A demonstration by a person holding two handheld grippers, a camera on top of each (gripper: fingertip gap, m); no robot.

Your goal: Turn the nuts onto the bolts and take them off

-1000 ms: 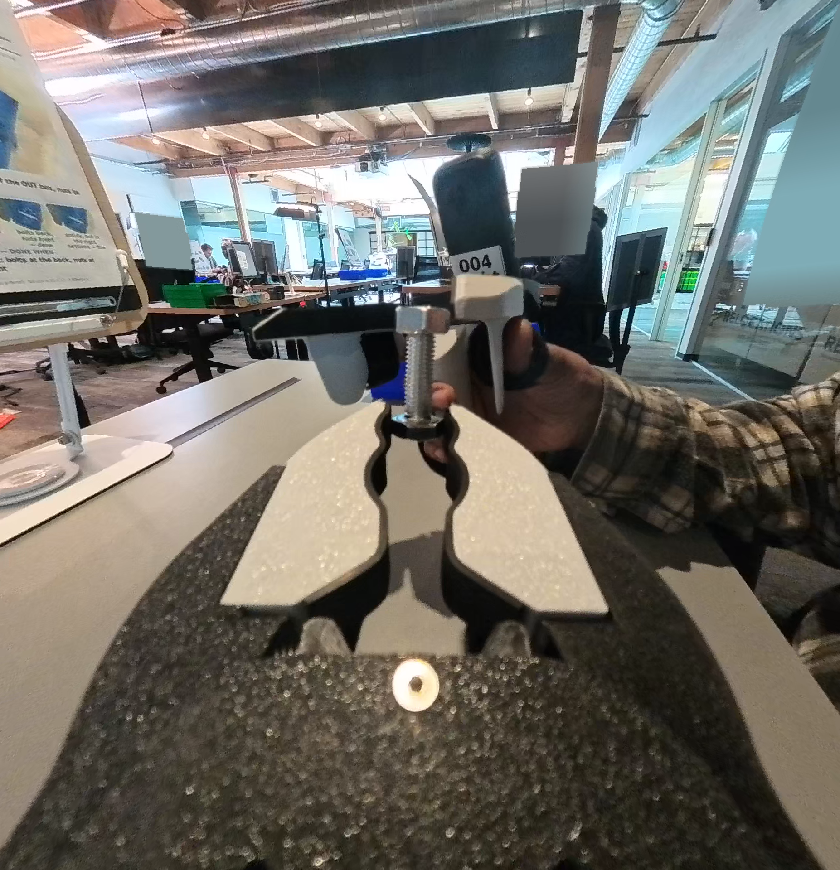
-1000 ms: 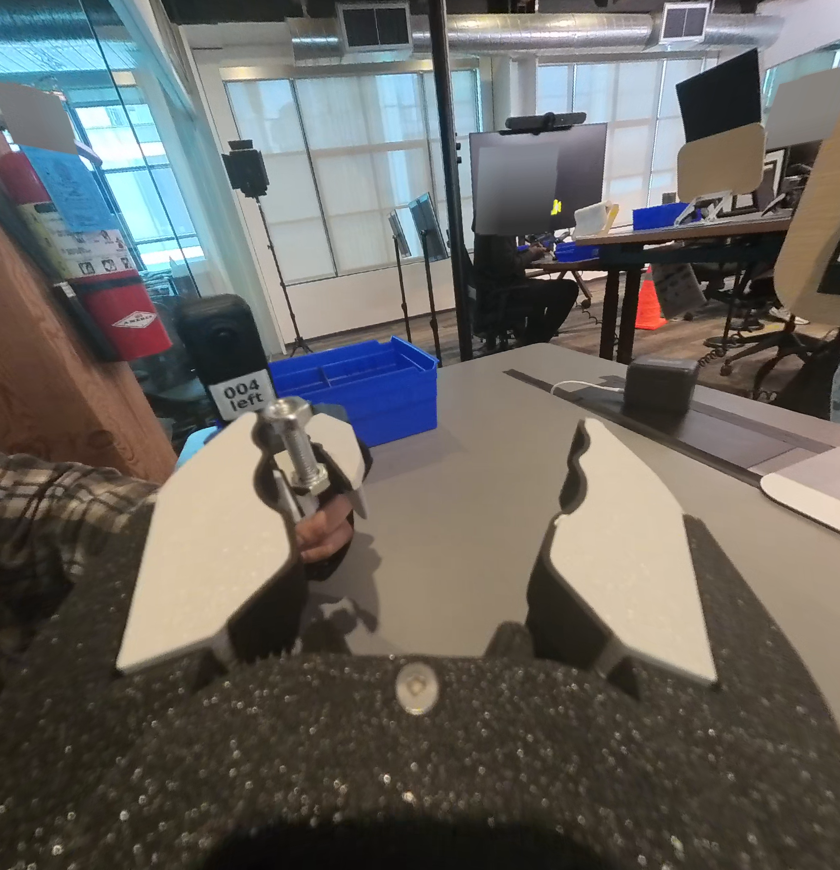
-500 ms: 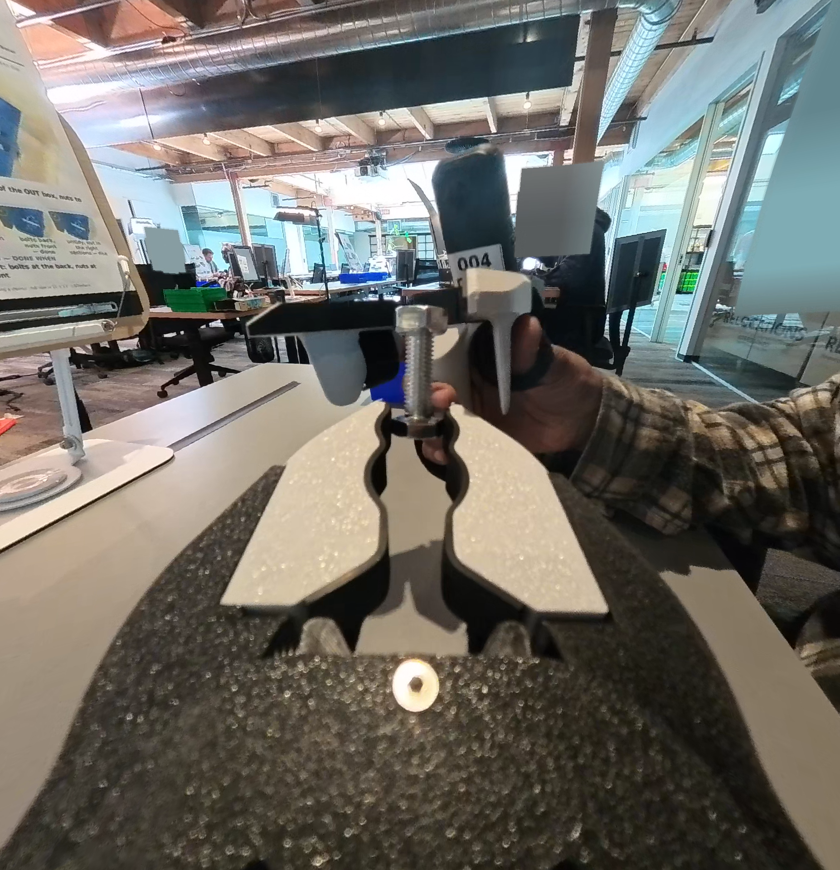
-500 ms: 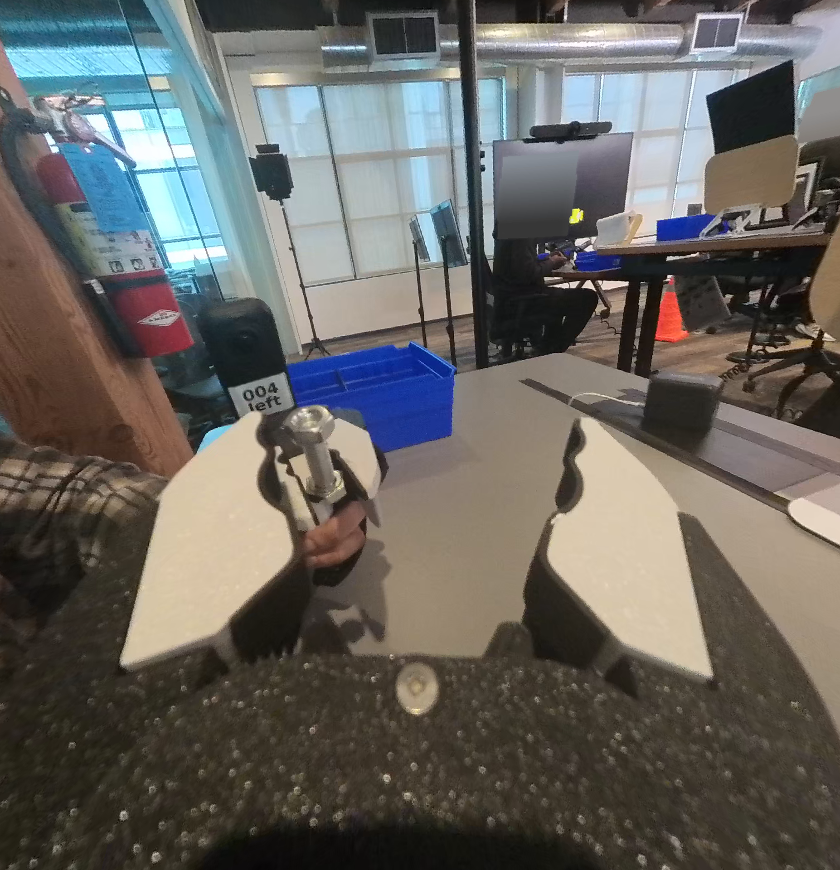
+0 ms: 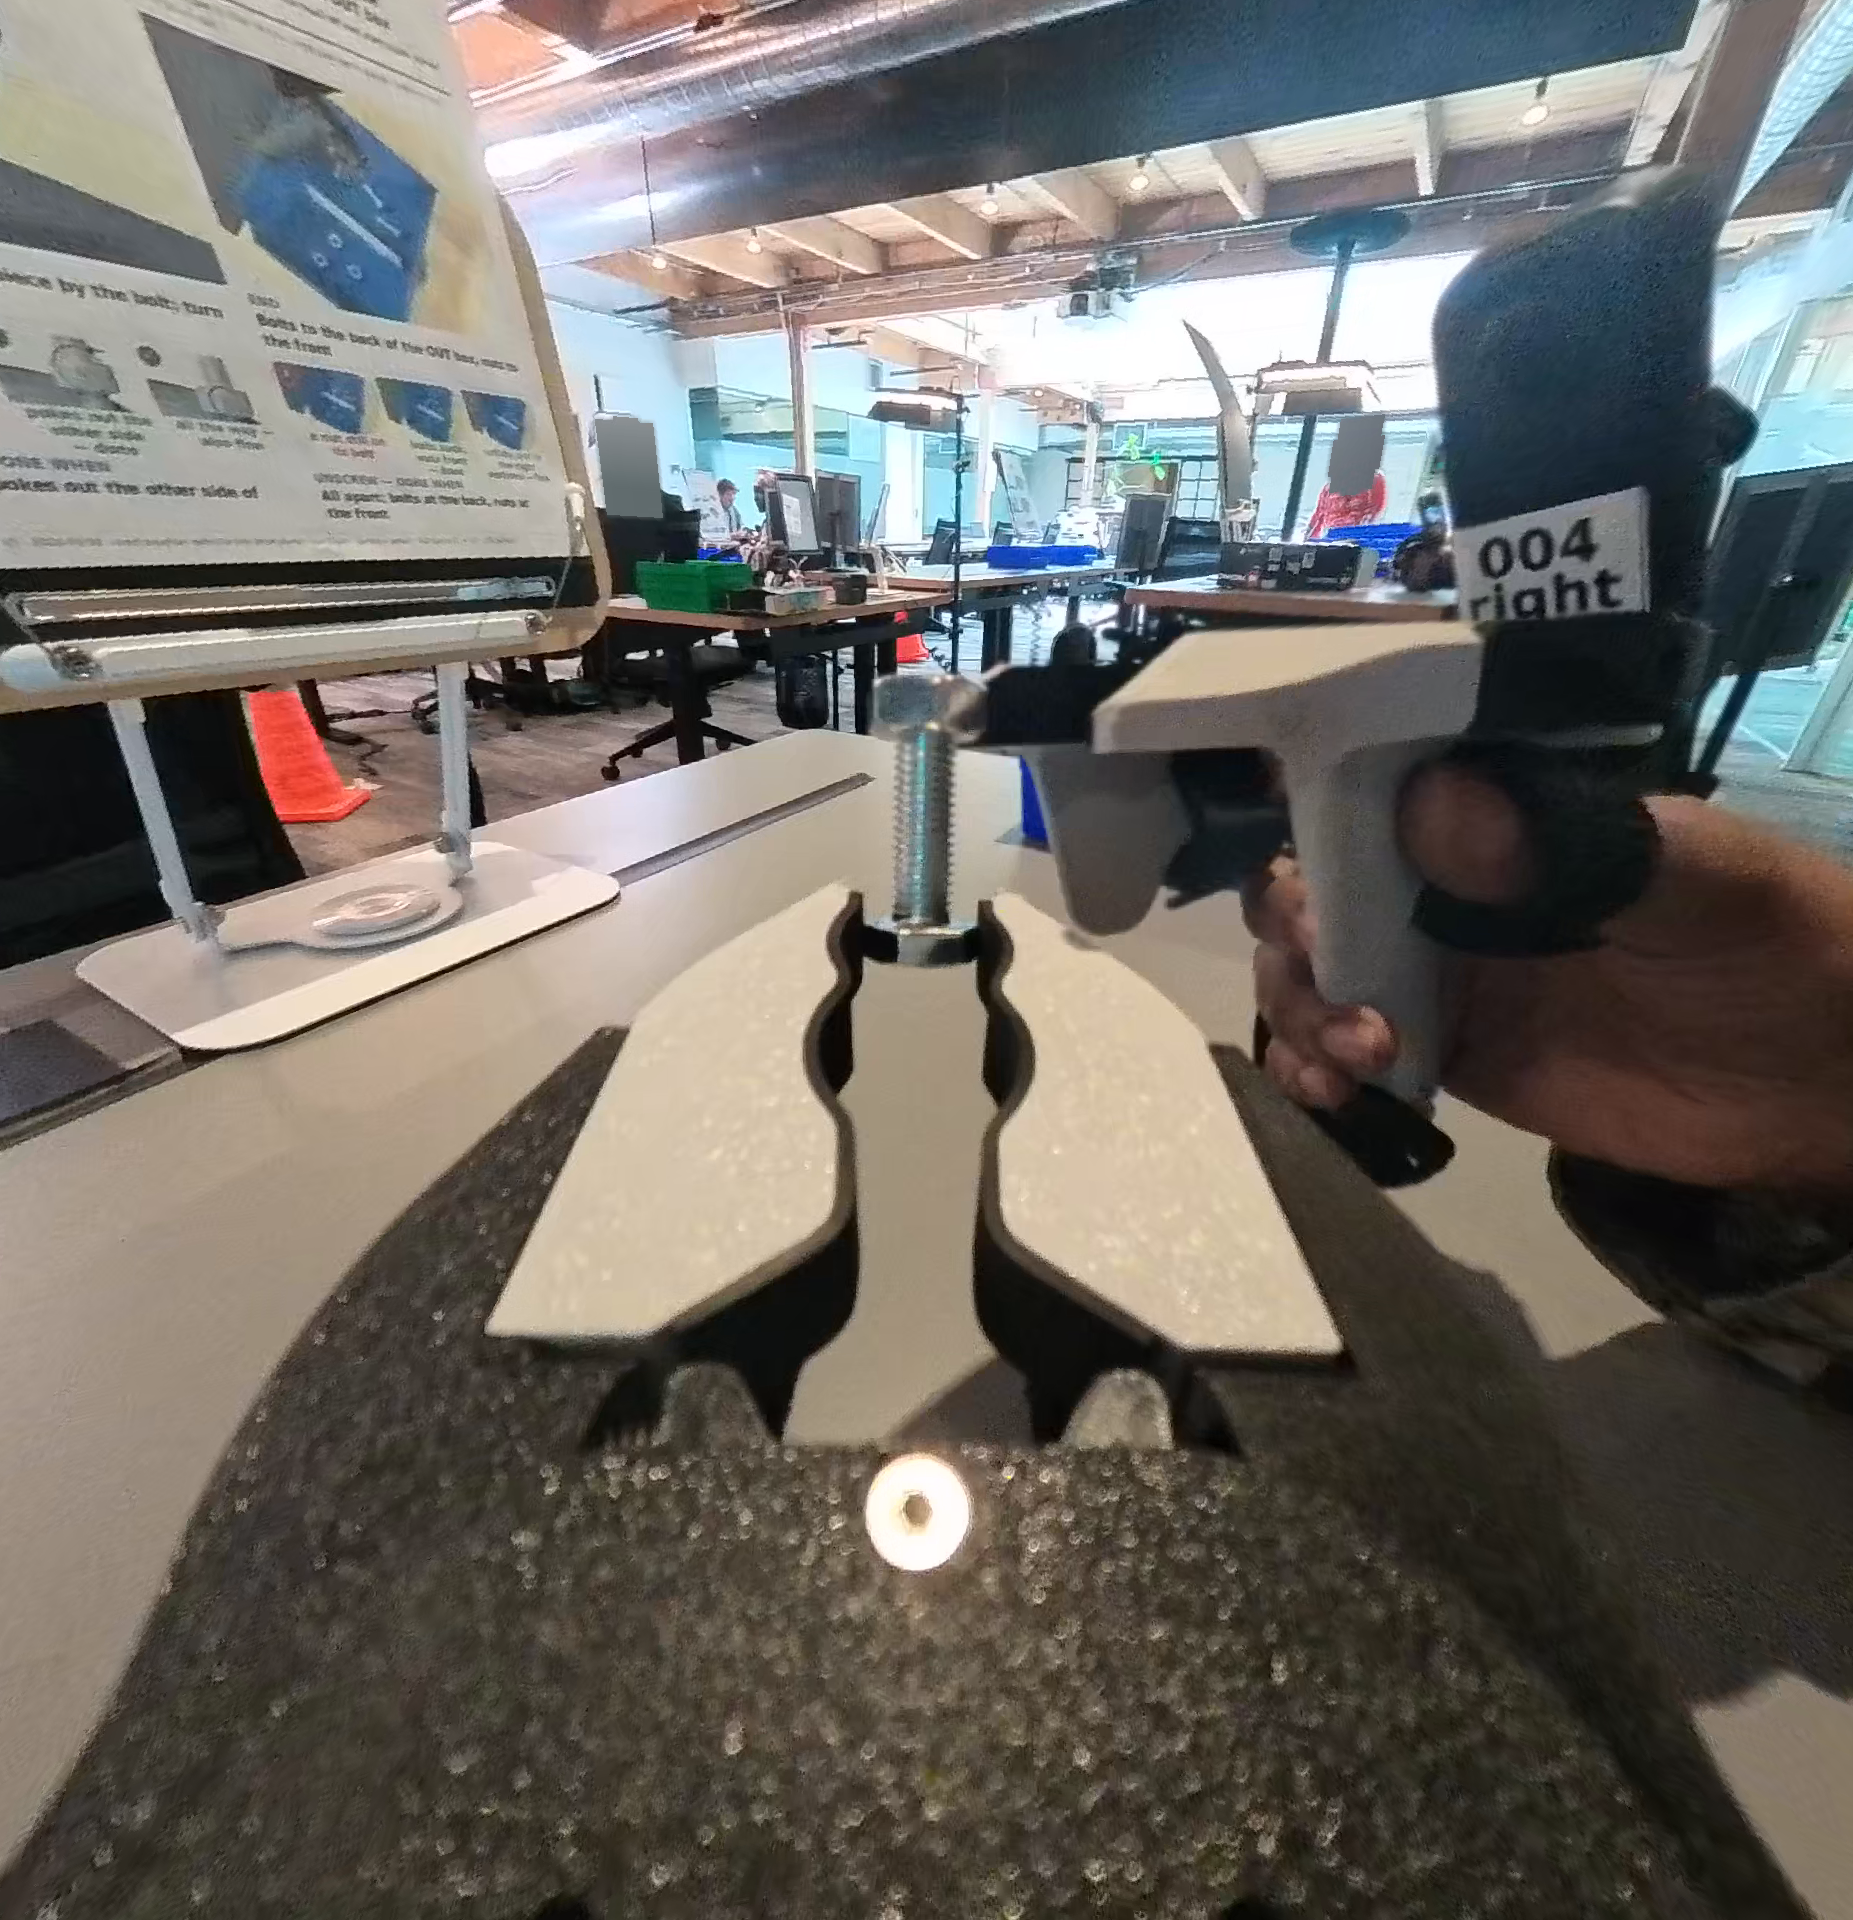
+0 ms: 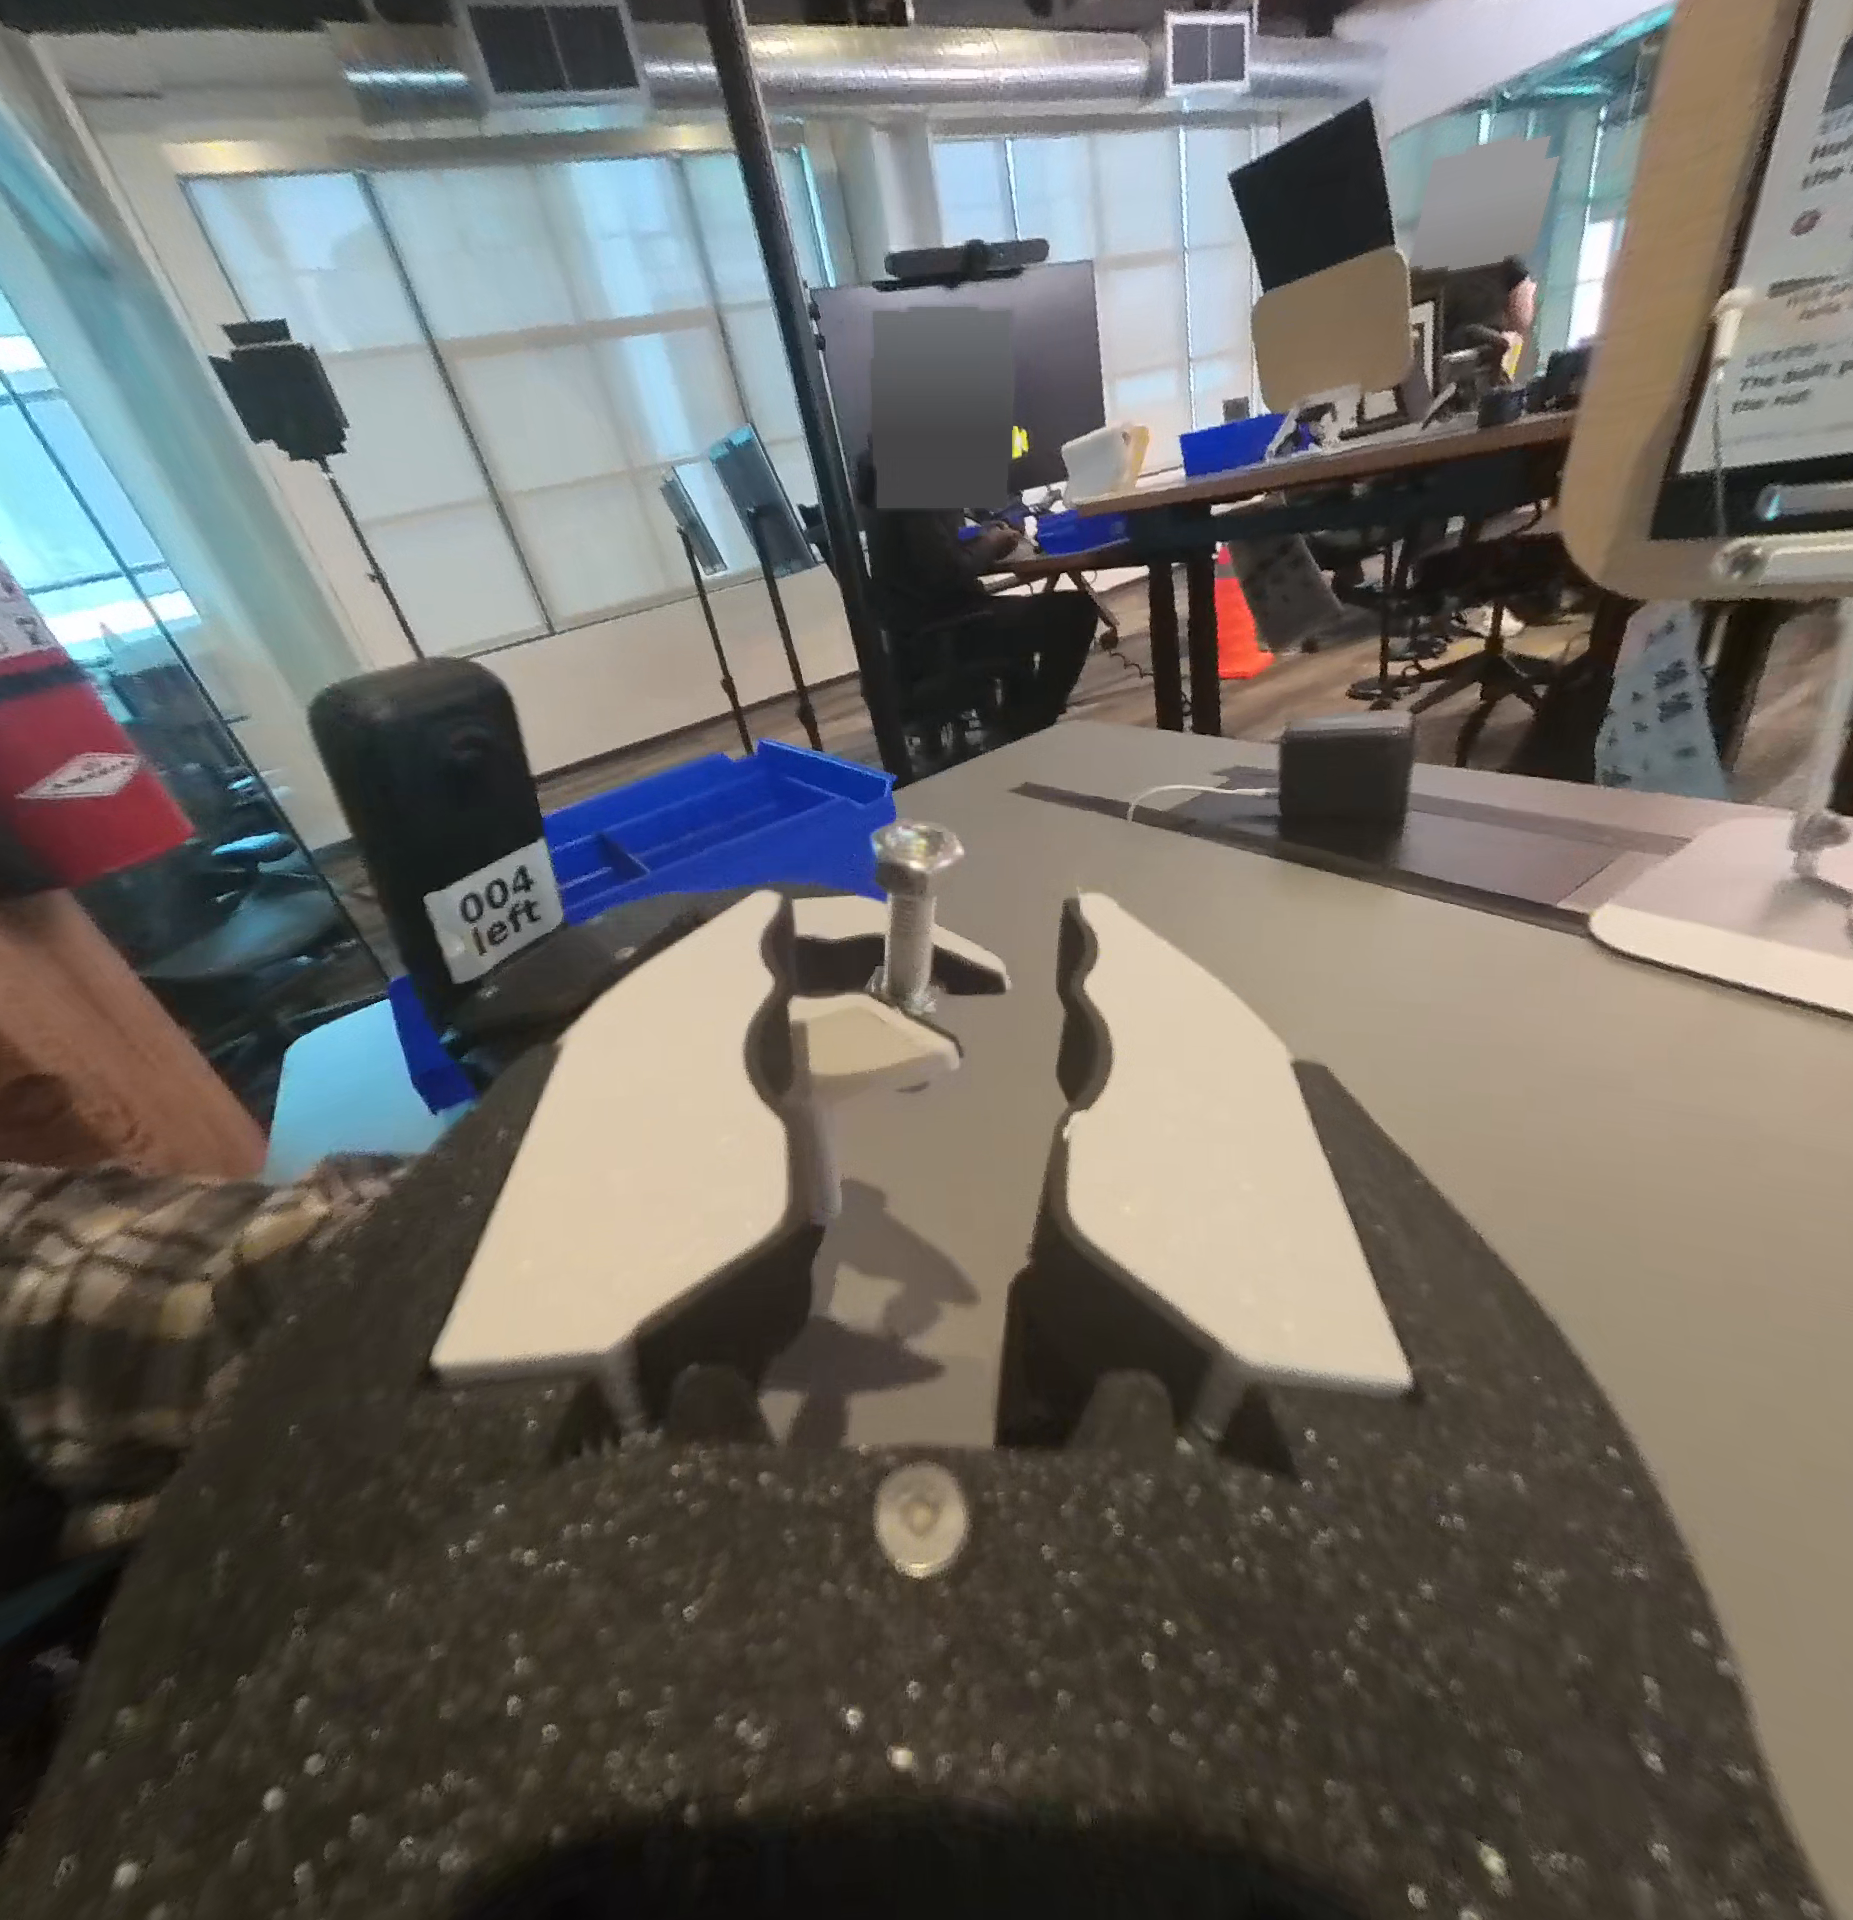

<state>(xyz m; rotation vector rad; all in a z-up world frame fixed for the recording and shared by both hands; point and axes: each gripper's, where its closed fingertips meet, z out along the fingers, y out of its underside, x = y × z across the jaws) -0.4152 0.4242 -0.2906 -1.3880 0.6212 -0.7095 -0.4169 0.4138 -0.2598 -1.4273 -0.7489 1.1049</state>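
Two grippers meet over the grey worktop (image 5: 226, 1195) around a single bolt (image 5: 924, 821). The left gripper (image 5: 920, 940) has its fingers drawn close together and pinches the nut (image 5: 924, 945) at the bolt's lower end, so the bolt stands upright just above its fingertips, hex head up. In the left wrist view the right gripper (image 5: 979, 717) comes in from the right, level with the bolt head; its dark fingertips sit at the head, though whether they touch it cannot be told. In the right wrist view the right gripper (image 6: 927, 925) is partly spread, its fingers (image 6: 1182, 1132) standing apart on either side of the bolt (image 6: 914, 940), the head between and just ahead of the tips, with no visible contact. A person's hand (image 5: 1504, 997) in a plaid sleeve (image 6: 101, 1278) holds the right gripper's handle. Beyond the left gripper's body sits a blue bin (image 6: 724, 831), and ahead to the right of the right gripper lies a small dark box (image 6: 1343, 779). To the left of the left gripper stands an instruction board (image 5: 247, 312) on a white stand.
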